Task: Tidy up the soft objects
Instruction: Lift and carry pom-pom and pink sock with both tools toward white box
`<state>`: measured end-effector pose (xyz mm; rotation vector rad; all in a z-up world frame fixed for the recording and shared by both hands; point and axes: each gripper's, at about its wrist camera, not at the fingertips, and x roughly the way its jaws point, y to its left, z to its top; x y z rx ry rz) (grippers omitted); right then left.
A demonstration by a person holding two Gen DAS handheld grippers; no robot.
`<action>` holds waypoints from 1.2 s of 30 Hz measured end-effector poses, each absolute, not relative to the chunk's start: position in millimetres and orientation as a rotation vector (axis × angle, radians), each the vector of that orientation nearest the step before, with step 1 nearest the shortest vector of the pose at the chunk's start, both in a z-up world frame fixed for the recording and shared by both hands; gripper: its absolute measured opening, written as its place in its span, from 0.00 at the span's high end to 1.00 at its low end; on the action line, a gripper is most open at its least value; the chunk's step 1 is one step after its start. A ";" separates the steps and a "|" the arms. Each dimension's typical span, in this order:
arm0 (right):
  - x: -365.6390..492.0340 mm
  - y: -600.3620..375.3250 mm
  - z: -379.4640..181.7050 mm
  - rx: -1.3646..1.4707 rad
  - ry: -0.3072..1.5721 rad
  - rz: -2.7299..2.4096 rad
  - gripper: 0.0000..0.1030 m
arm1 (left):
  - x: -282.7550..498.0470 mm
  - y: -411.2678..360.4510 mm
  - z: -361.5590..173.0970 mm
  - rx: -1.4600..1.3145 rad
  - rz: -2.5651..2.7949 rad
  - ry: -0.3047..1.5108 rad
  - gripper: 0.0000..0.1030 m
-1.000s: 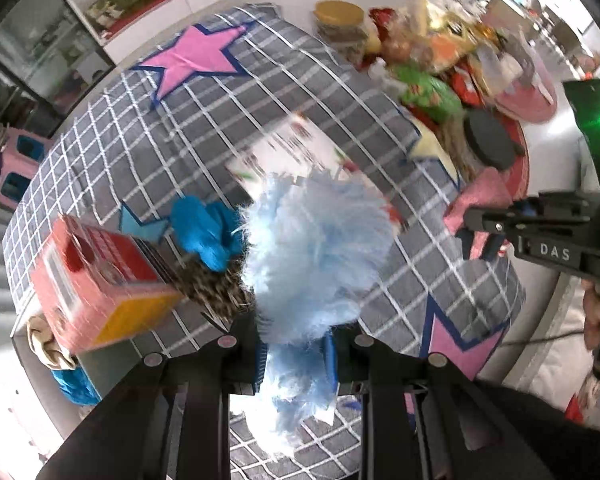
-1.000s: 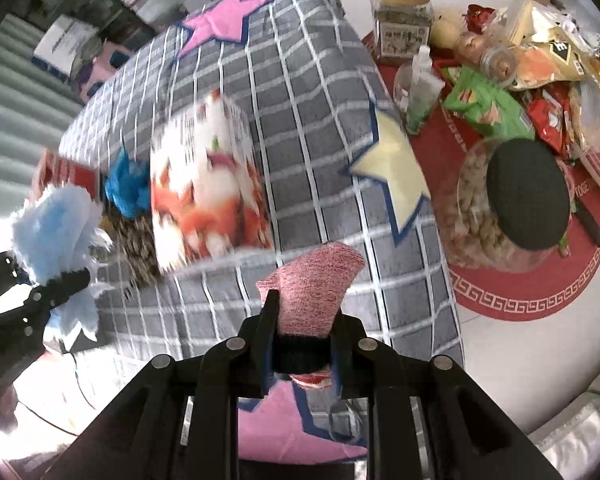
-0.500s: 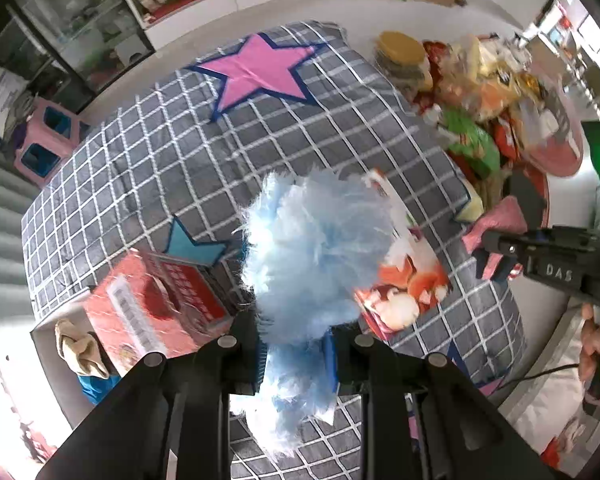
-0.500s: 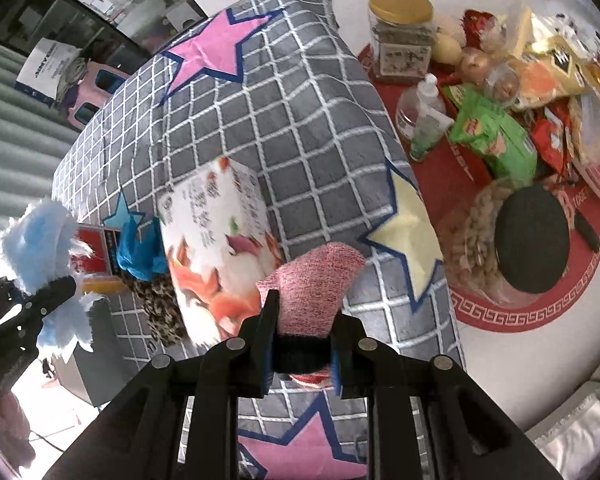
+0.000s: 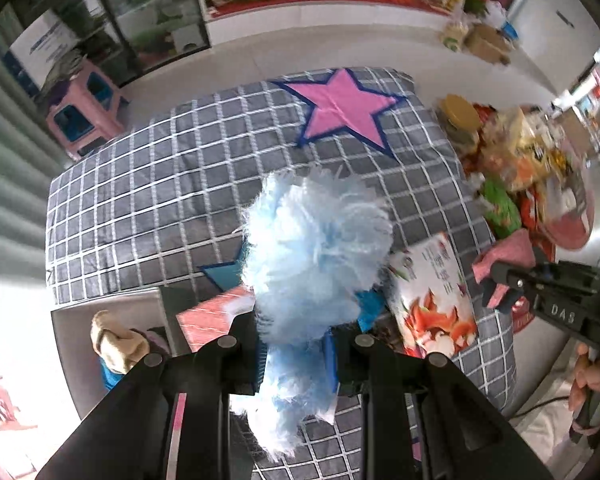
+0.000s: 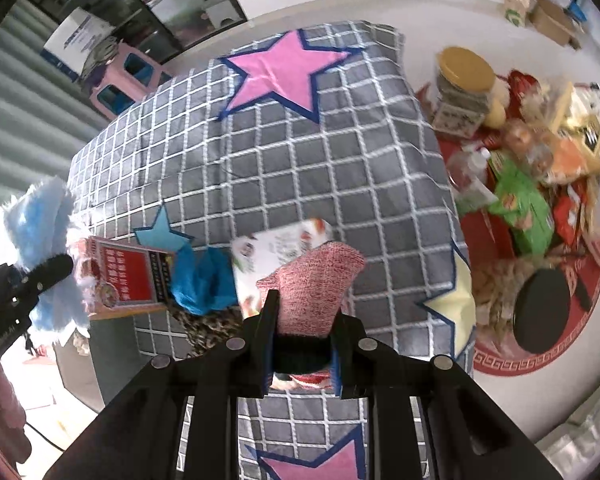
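My left gripper [image 5: 296, 354] is shut on a fluffy light-blue soft thing [image 5: 316, 248] and holds it above the near left part of the checked grey cloth; it also shows at the left of the right wrist view [image 6: 44, 236]. My right gripper [image 6: 302, 354] is shut on a pink knitted cloth [image 6: 312, 280], also seen at the right of the left wrist view [image 5: 508, 254]. A bright blue cloth [image 6: 202, 280] and a leopard-print cloth [image 6: 208, 326] lie between two boxes. A grey bin [image 5: 112, 308] at the near left holds a beige cloth [image 5: 114, 340].
A red box [image 6: 128, 276] and a white printed box [image 5: 436, 292] stand on the star-patterned cloth [image 6: 300, 148]. To the right lie a red mat with jars [image 6: 464, 88], snack bags [image 6: 520, 208] and a black-lidded jar [image 6: 542, 312]. A pink stool [image 5: 84, 108] stands beyond.
Both grippers have pulled back and risen with their loads, so more of the cloth shows. The grey bin with the beige cloth has come into the left wrist view.
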<state>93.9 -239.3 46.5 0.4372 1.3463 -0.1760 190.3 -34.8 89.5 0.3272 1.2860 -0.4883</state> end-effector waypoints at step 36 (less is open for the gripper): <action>192.8 -13.1 113.8 0.048 1.289 0.210 0.79 | 200.3 132.1 90.0 0.098 -0.257 1.311 0.76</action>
